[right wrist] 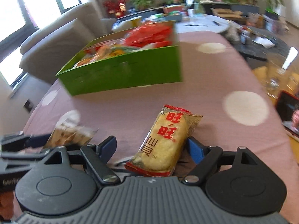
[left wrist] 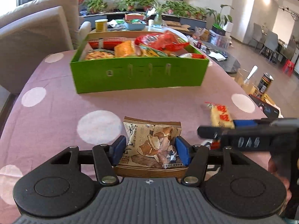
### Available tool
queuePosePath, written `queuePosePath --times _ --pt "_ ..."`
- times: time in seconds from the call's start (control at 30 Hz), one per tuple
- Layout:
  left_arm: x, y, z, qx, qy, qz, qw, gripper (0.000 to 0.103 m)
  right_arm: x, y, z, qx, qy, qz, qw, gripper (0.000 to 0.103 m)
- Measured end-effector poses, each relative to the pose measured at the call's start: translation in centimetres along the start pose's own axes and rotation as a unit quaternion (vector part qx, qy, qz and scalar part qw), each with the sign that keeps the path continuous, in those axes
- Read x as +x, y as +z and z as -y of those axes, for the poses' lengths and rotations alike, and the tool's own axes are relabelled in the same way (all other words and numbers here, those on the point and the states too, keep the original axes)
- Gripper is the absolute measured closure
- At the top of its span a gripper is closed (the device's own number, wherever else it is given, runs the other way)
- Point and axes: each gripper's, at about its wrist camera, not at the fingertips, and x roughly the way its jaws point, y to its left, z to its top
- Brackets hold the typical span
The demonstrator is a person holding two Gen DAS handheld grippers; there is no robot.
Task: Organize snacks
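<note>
A brown snack packet [left wrist: 152, 130] lies on the pink dotted tablecloth, and my left gripper [left wrist: 150, 141] is shut on it, both blue pads pressing its sides. To its right lies a yellow rice-cracker packet [right wrist: 164, 141] with red characters. My right gripper [right wrist: 151, 141] stands open around it; the left pad is clear of the wrapper and the right pad is close beside it. In the left wrist view the right gripper [left wrist: 214, 130] reaches over that yellow packet [left wrist: 221, 116]. A green box [left wrist: 140, 74] full of snacks stands beyond, toward the table's far side.
A grey sofa [left wrist: 37, 37] stands past the table's left edge. At the right edge are a dark can [left wrist: 264, 84], a clear glass [right wrist: 278, 78] and a lit screen [right wrist: 289, 115]. A cluttered low table [left wrist: 130, 24] lies behind the box.
</note>
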Motion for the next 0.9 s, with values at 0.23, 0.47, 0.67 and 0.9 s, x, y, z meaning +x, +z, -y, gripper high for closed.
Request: queuePosePath --times 0.23,0.47,0.67,0.9 --pt "-0.5 0.0 -2.1 -0.032 0.017 0.011 0.9993 0.048 -0.3 -1.2 -2.0 -0.05 -0.023 0.013 0.998 0.048" --pt "-1.1 -0.1 -3.2 -0.044 0.02 0.021 0.9986 0.048 -0.6 -0.8 -2.1 -0.032 -0.014 0.013 0.999 0.058" --pt "-1.4 -0.3 -3.9 -0.05 0.021 0.023 0.9983 0.051 -0.7 -0.5 -2.4 -0.029 -0.005 0.013 0.999 0.046" --pt "-1.1 -0.6 -3.8 -0.045 0.013 0.014 0.9988 0.051 -0.8 -0.8 -2.7 -0.044 -0.015 0.008 0.999 0.034"
